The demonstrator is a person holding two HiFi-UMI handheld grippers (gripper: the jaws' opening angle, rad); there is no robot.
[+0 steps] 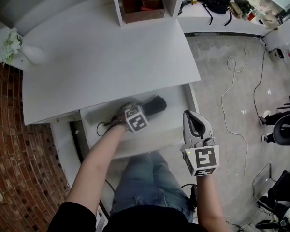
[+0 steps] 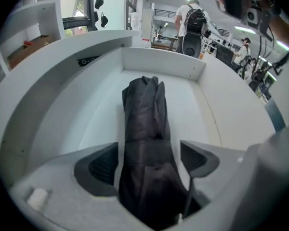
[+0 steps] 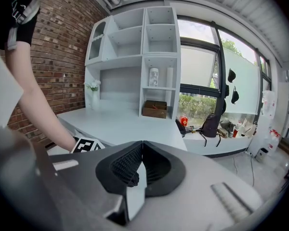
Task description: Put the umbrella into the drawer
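Inside the open white drawer (image 1: 176, 122), the folded black umbrella (image 2: 145, 124) lies flat on the floor. My left gripper (image 2: 149, 159) straddles it with jaws spread, not clamping. My right gripper (image 3: 140, 165) hangs just outside the drawer's front corner, pinched closed on nothing.

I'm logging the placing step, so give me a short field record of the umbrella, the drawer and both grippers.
object: folded black fabric umbrella, lying flat
container: white desk drawer, pulled open, umbrella inside
left gripper: open, jaws either side of the umbrella, not gripping it
right gripper: shut, empty, outside the drawer
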